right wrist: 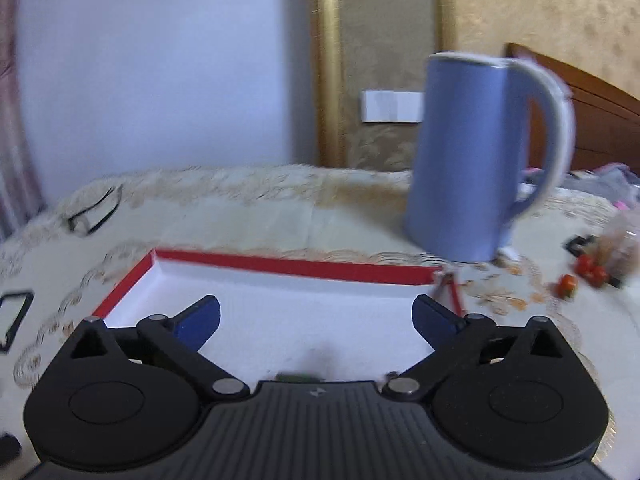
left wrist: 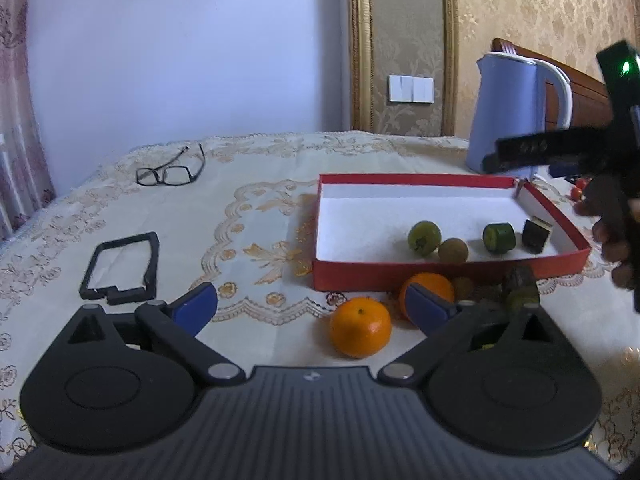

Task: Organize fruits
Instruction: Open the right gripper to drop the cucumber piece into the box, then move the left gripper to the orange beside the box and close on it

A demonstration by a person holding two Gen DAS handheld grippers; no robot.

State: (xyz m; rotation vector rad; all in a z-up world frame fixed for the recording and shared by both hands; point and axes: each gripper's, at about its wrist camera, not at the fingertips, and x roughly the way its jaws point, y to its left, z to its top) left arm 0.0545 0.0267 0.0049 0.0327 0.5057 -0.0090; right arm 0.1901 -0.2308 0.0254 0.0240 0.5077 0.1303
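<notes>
Fruit lies in two groups, lower right of centre in the left wrist view. Four pieces sit inside the red box [left wrist: 452, 274], a shallow cardboard tray with white lining: a round green fruit [left wrist: 424, 237], a brown rough-skinned ball [left wrist: 453, 250] touching it, a green cylinder [left wrist: 498, 238] and a dark cube [left wrist: 537, 235]. Outside, just before the box's near wall, rest a smooth orange [left wrist: 360, 327], a second orange [left wrist: 432, 286] partly hidden by a blue fingertip, and small dark pieces, too obscured to identify.

Left gripper [left wrist: 311, 307]: black plastic links, blue pads, jaws spread wide, holding nothing; the near orange lies between the tips. Right gripper [right wrist: 316, 320]: jaws likewise wide apart, empty, over the box's white floor; that view is motion-blurred. In the left view it shows at the right edge as a black body, a hand behind it.

Surroundings: cream tablecloth [left wrist: 248, 216] with gold embroidered pattern. Black-framed glasses [left wrist: 170, 172] at upper left; a flat black frame [left wrist: 120, 268] at left. Blue kettle [left wrist: 516, 112], matte with white-trimmed handle, stands behind the box's far right corner. Small red berries [right wrist: 588, 270] lie at the right in the right wrist view.
</notes>
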